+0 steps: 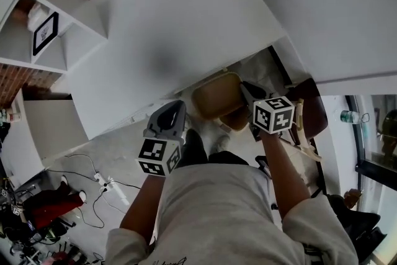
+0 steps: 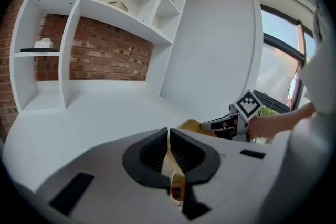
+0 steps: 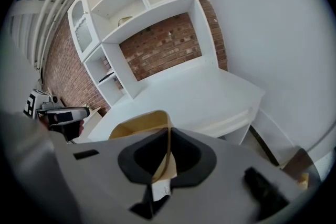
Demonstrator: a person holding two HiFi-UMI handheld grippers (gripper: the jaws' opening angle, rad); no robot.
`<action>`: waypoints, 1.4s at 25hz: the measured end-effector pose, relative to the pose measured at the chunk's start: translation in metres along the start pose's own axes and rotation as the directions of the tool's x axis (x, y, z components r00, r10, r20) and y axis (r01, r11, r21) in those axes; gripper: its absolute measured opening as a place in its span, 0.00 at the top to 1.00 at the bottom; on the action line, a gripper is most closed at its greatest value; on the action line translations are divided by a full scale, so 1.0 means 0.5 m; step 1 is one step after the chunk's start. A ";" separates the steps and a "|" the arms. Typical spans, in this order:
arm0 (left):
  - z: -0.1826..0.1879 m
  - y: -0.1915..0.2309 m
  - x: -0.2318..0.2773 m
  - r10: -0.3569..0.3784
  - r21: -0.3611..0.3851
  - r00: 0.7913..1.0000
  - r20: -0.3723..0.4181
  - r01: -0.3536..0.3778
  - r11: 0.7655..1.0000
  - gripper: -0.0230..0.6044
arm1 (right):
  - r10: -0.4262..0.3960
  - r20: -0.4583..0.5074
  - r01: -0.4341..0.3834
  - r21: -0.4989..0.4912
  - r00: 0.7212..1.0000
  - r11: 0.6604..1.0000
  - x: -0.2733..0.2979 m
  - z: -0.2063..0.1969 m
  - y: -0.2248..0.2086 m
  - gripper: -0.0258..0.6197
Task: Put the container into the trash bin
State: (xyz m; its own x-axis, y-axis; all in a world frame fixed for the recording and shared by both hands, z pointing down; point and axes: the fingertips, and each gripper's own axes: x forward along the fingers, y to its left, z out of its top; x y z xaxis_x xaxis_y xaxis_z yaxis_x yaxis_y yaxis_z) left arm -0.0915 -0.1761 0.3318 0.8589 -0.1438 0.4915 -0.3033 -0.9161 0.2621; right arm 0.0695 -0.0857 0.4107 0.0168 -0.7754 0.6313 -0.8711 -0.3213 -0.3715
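A tan, thin-walled container (image 1: pixel 216 96) hangs between my two grippers, just off the desk's near edge and above the floor. My left gripper (image 1: pixel 174 111) is shut on its left rim; in the left gripper view the dark pads (image 2: pixel 152 153) pinch the thin beige wall (image 2: pixel 171 164). On the opposite side my right gripper (image 1: pixel 249 94) is shut on the right rim. In the right gripper view the container (image 3: pixel 137 126) curves away from the shut jaws. Each gripper view shows the other gripper across the container. No trash bin is clearly in view.
A white corner desk (image 1: pixel 173 34) fills the space ahead, with white shelves (image 1: pixel 37 40) against a brick wall (image 2: pixel 105 57). Cables and a power strip (image 1: pixel 102 184) lie on the floor at left. A dark brown piece of furniture (image 1: pixel 315 110) and a window (image 1: pixel 375 133) are at right.
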 end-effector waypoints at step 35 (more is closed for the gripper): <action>-0.124 -0.502 0.114 -0.315 0.219 0.931 -0.186 0.351 0.910 0.92 | -0.326 0.106 0.269 0.362 0.939 0.893 -0.471 -0.367 -0.288 0.90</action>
State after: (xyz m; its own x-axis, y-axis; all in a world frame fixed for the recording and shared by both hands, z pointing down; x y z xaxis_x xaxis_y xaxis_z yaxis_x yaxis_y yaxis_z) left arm 0.0081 0.0690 0.3454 0.8184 0.2238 0.5292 0.1159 -0.9664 0.2294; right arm 0.1010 0.2431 0.4404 0.3519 -0.6812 0.6420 -0.5956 -0.6921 -0.4079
